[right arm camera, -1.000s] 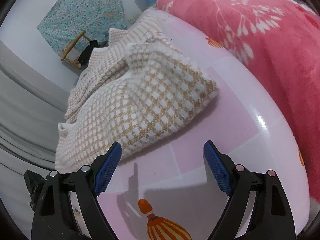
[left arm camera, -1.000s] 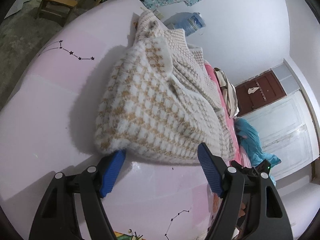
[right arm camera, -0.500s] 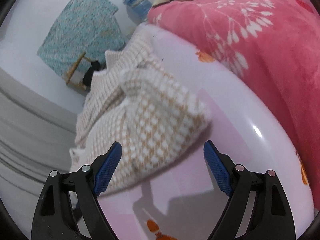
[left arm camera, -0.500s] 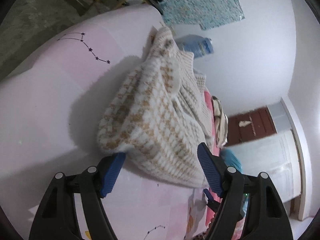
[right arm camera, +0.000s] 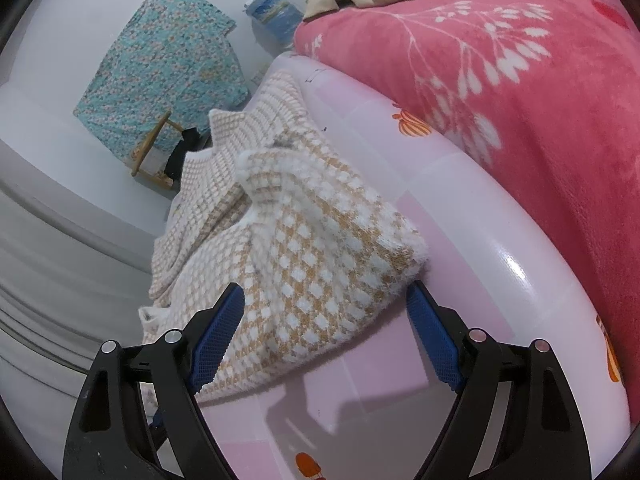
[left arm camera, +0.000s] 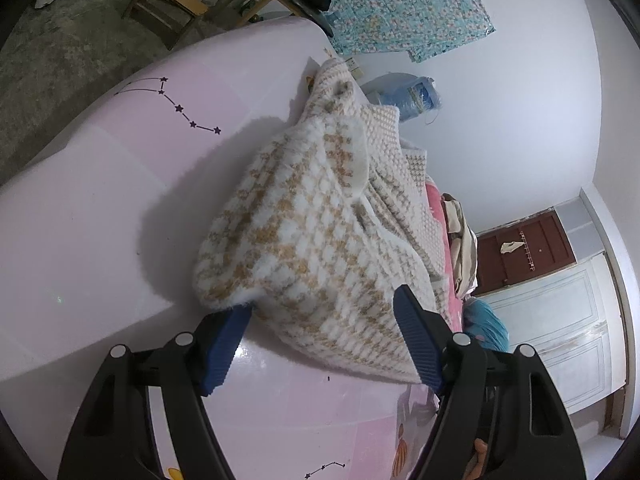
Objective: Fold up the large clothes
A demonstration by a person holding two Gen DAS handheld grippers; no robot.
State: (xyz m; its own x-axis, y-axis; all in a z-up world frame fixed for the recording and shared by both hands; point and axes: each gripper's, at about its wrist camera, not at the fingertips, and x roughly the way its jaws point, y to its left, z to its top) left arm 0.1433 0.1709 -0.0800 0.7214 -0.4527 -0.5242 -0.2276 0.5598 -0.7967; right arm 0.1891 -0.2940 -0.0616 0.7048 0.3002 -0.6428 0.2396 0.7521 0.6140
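Left view: one sweater point(left arm camera: 320, 248) sits mid-frame on the pink table point(left arm camera: 100, 220), its far half bunched up and hard to read. The left gripper point(left arm camera: 320, 324) is spread wide around the near hem, squeezing nothing. Right view: same sweater point(right arm camera: 304, 264) at center-left, its left edge falling out of sight; right gripper point(right arm camera: 324, 324) wide too, holding nothing.

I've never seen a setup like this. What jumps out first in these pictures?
A fluffy white-and-tan checked knit garment, partly folded into a heap, lies in the middle of a glossy pale pink table. In front of it, the black left tongs and right tongs, both blue-padded, stand open around its near edge. Beside the table, in the right wrist view, spreads a bright pink fleece blanket with white leaf prints.
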